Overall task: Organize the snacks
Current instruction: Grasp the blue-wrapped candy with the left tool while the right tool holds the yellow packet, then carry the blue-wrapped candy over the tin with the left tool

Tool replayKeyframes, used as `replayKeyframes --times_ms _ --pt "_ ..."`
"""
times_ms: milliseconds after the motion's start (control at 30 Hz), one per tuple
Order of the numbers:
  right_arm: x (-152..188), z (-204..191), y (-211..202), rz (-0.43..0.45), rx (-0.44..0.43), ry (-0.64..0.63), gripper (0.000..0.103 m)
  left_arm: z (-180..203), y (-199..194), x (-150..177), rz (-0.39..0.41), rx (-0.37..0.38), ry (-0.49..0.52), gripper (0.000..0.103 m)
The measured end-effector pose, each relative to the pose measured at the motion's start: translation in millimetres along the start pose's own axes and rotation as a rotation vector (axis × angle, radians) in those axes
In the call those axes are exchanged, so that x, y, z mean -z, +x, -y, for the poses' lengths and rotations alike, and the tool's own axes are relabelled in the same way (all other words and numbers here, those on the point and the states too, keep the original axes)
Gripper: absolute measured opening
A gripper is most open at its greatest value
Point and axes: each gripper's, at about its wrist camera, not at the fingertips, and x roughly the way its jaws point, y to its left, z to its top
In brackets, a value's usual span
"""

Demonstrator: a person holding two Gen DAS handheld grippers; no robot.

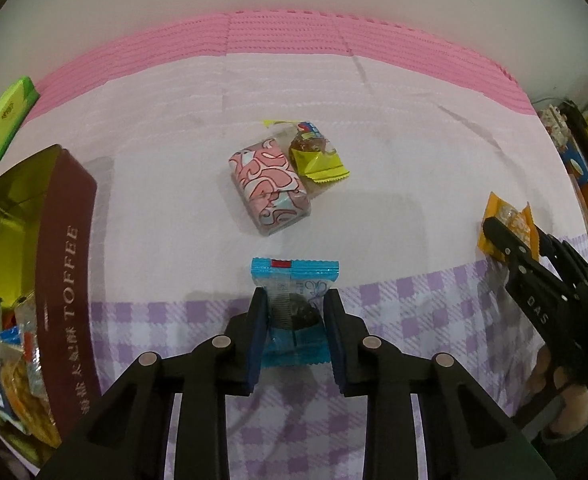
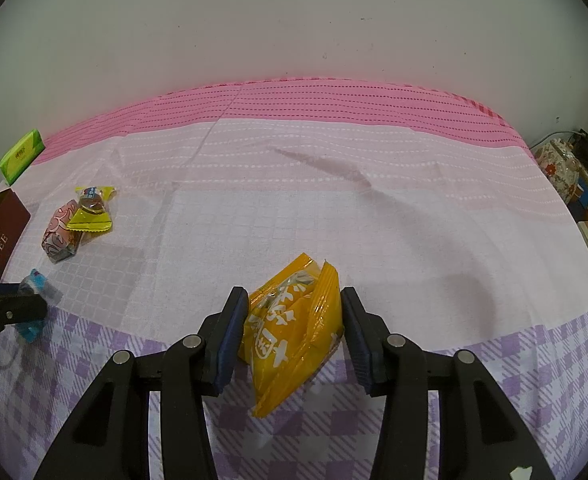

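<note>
In the left wrist view my left gripper (image 1: 296, 294) is shut on a blue-wrapped snack (image 1: 294, 276), both pads pressing its clear middle just above the checked cloth. From the right wrist view the same gripper (image 2: 34, 304) and blue packet (image 2: 38, 282) show at the left edge. My right gripper (image 2: 293, 296) is shut on a puffy orange snack packet (image 2: 294, 328), which stands tilted on edge between the pads. A pink patterned block (image 1: 270, 188) and a yellow-wrapped candy (image 1: 314, 154) lie touching in the middle of the cloth.
A brown and gold toffee tin (image 1: 66, 264) stands open at the left with several snacks (image 1: 14, 360) inside. A green packet (image 1: 6, 114) lies at the far left corner. Boxes and a floral ball (image 2: 558, 168) crowd the right edge.
</note>
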Motion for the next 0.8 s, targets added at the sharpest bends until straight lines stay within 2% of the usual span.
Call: replayKeyframes --times_ms 233,467,800 --pt "0 0 0 0.0 0.001 0.0 0.044 -13 -18 7 0.013 -0.002 -0.01 0.029" --pt "0 0 0 0.0 0.001 0.0 0.044 -29 -46 6 0.072 -0.015 -0.022 0.029" --pt "0 -1 0 0.0 0.002 -0.001 0.045 -90 -67 -7 0.128 -0.108 -0.124 0.029"
